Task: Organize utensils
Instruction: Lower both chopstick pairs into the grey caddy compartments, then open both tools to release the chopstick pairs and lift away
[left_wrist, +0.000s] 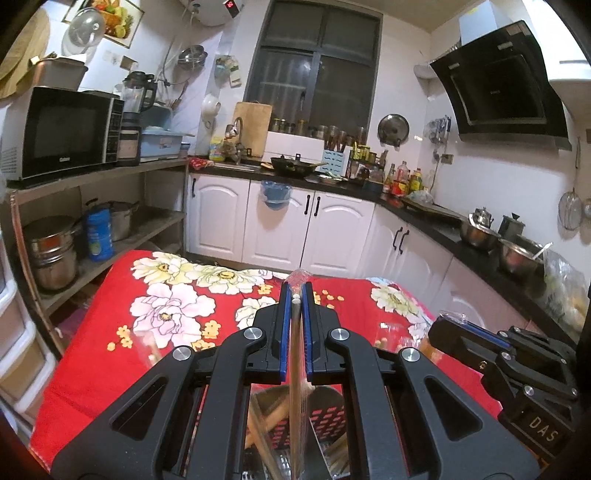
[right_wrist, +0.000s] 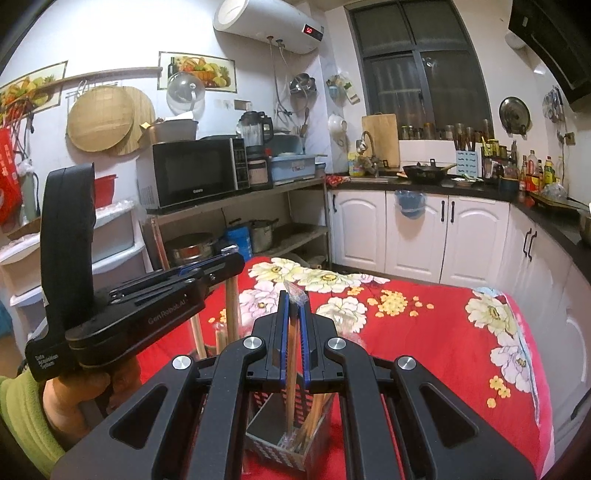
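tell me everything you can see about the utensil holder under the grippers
The utensil holder is a squarish open-topped box with perforated walls showing a red and dark pattern, and a plain grey inner divider. It stands upright on the red floral tablecloth at the near edge. Several wooden chopsticks lean inside one compartment; the other compartment looks empty. The right gripper holds a chopstick directly above it.
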